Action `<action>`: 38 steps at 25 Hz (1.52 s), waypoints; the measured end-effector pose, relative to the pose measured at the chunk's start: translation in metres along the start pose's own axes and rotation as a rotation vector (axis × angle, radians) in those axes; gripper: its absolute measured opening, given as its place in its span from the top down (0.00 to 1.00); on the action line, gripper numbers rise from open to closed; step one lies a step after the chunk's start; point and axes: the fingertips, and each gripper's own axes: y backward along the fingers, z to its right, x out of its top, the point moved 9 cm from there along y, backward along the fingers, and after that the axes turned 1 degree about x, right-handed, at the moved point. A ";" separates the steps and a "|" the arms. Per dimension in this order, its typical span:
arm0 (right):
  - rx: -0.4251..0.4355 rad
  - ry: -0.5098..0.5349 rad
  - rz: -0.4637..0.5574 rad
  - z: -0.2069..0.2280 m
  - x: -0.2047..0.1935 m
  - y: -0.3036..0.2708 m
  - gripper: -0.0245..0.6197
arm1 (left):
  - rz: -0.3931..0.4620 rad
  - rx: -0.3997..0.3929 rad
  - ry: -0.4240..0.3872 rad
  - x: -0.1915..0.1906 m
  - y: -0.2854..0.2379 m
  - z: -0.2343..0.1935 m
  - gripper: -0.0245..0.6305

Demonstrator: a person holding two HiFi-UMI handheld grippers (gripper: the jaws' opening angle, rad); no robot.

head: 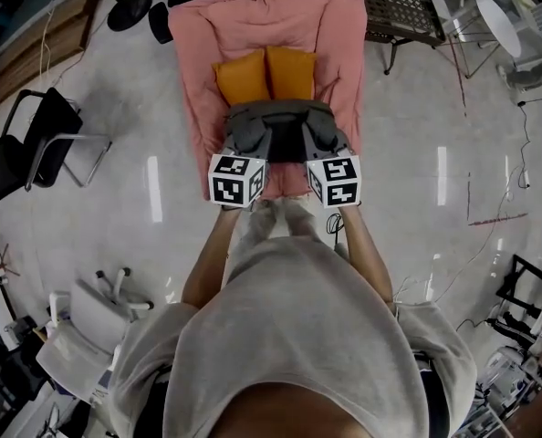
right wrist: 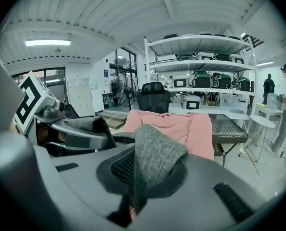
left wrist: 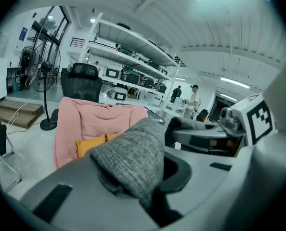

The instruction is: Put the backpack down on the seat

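Seat (head: 198,71), pink and padded, fills the 12 o'clock of the head view, straight ahead of the person. Over its middle hangs the grey backpack (head: 285,128), carried between both grippers; whether its base touches the seat cannot be told. The left gripper (head: 251,149) takes the backpack's 9 o'clock side, its fingers (left wrist: 71,196) shut tight on a fold of grey knit fabric that bulges up between them. The right gripper (head: 323,149) takes the 3 o'clock side, its fingers (right wrist: 225,191) likewise clamped on a grey fold. Both forearms (head: 209,261) reach forward side by side, grippers tipped downward, marker cubes (head: 237,179) facing up. Two orange cushions (head: 244,78) lie just at 12 o'clock of the backpack, against the seat's back.
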 end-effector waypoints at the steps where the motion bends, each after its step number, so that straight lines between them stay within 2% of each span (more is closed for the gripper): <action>1: 0.004 -0.003 -0.005 0.002 -0.003 -0.001 0.93 | -0.005 0.003 0.006 -0.002 -0.003 0.000 0.90; 12: 0.043 -0.023 -0.074 0.021 -0.031 -0.020 0.93 | -0.063 0.029 0.063 -0.026 -0.031 0.002 0.90; 19: 0.063 -0.040 -0.119 0.028 -0.047 -0.044 0.93 | -0.108 0.037 0.104 -0.038 -0.052 -0.012 0.90; 38: 0.095 0.005 -0.164 0.047 -0.048 -0.117 0.93 | -0.157 0.063 0.102 -0.037 -0.106 -0.065 0.90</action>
